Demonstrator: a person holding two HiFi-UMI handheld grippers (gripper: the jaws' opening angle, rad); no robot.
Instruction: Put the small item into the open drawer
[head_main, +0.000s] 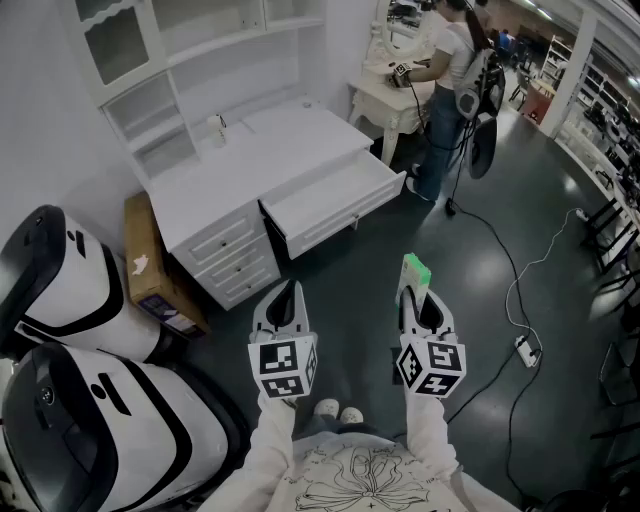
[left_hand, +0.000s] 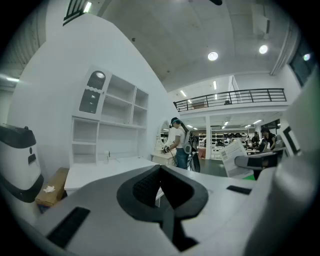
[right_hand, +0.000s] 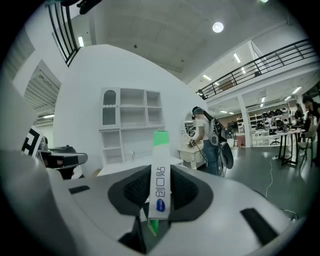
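My right gripper (head_main: 418, 296) is shut on a small flat white box with a green end (head_main: 415, 269). In the right gripper view the box (right_hand: 161, 150) stands upright between the jaws of this gripper (right_hand: 159, 172). Beside it, my left gripper (head_main: 288, 292) is shut with nothing in it; the left gripper view shows its jaws (left_hand: 160, 170) meeting at a point. Both grippers hang over the dark floor, well short of the white desk (head_main: 250, 150). The desk's top right drawer (head_main: 335, 192) is pulled open and looks bare inside.
Two large white and black machines (head_main: 70, 300) stand at the left, with a cardboard box (head_main: 150, 262) beside the desk. A small bottle (head_main: 217, 128) stands on the desktop. A person (head_main: 450, 70) works at a far table. Cables and a power strip (head_main: 525, 350) lie on the floor at the right.
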